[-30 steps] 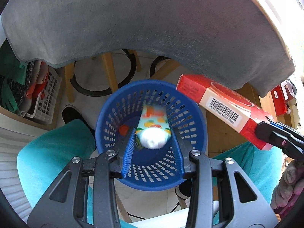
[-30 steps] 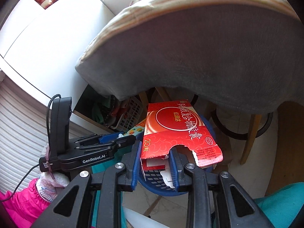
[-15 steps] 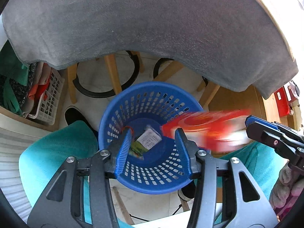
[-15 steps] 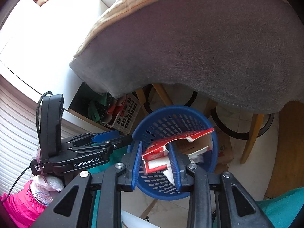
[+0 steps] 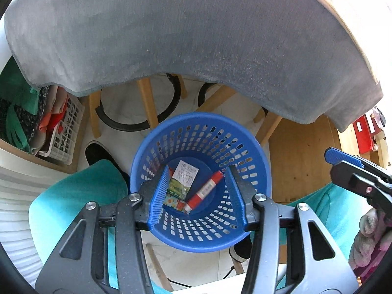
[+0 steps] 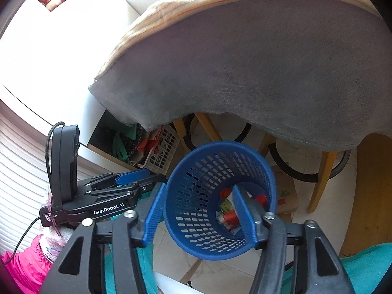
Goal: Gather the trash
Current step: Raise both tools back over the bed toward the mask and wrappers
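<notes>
A blue perforated waste basket (image 5: 247, 152) stands on the floor below a cloth-covered table; it also shows in the right wrist view (image 6: 196, 171). Inside lie a red box (image 5: 205, 192) on its edge, a white paper slip (image 5: 186, 172) and a green-patterned wrapper (image 5: 177, 188). The trash shows in the right wrist view too (image 6: 229, 214). My left gripper (image 5: 199, 194) is open and empty above the basket. My right gripper (image 6: 199, 214) is open and empty over the basket's rim; it also shows at the right edge of the left wrist view (image 5: 343, 156).
A grey tablecloth (image 5: 196, 36) hangs over the table above the basket. Wooden stool legs (image 5: 147, 103) with black rings stand behind it. A white crate (image 5: 66, 132) of clothes sits on a shelf at the left. Teal trousers (image 5: 73, 196) are near the basket.
The left gripper let go of the patterned wrapper and the right gripper let go of the red box. Both fell into the basket. Both grippers opened wider.
</notes>
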Tool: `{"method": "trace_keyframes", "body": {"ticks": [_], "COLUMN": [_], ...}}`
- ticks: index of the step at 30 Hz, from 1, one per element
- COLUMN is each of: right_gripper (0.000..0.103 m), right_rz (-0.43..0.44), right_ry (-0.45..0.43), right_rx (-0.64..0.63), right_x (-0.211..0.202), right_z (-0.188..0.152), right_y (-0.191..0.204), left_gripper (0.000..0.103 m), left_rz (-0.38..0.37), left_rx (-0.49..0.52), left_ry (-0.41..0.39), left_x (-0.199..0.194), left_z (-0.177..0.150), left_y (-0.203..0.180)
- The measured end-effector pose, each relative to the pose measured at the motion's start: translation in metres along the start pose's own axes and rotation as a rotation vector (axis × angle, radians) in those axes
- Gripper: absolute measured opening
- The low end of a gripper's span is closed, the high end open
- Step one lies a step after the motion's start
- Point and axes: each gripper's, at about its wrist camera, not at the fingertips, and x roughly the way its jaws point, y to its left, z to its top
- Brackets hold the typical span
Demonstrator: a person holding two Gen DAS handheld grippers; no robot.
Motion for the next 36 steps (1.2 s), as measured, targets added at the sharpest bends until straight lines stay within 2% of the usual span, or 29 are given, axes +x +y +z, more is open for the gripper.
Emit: {"method": "trace_keyframes", "body": {"ticks": [8,11,17,21,23,26,31,34,36], "right_gripper": [0.083,0.085,0.088,0.090,0.099,0.102,0.103,0.103,0.103], "right_rz": [-0.006,-0.005,-0.021,-0.035,-0.038,-0.044,-0.090,-0.117,-0.139], "right_ry": [-0.047,-0.066,-0.123,-0.175,-0.211,-0.267,-0.340,-0.383,-0.405], "right_rx": [0.003,-0.002,-0.049,-0.101,-0.129,-0.166,-0.209,-0.228,-0.250], "right_x": [-0.024,-0.036,-0.063,-0.084,-0.096,-0.114,-0.138,-0.151,-0.159], "right_z": [0.009,0.014,0.027,0.039,0.047,0.061,0.093,0.111,0.125], "right_y": [-0.002,-0.001,0.006,0.010,0.014,0.017,0.016,0.013,0.013], "left_gripper": [0.049,0.059,0.059,0.059,0.059,0.059,0.060,0.068,0.068], "left_rz": [-0.008,-0.012,-0.028,-0.032,-0.030,-0.032,-0.034,-0.054,-0.065], "left_rx": [0.001,0.004,0.006,0.016,0.026,0.041,0.068,0.081,0.093], "left_ry": [-0.041,-0.072,-0.150,-0.216,-0.254,-0.298,-0.361,-0.390,-0.397], "left_x": [-0.018,-0.030,-0.065,-0.091,-0.104,-0.121,-0.144,-0.153,-0.156], "left_z": [0.011,0.018,0.042,0.064,0.077,0.098,0.139,0.163,0.181], "left_y": [0.000,-0.001,0.002,0.003,0.004,0.006,0.007,0.005,0.001]}}
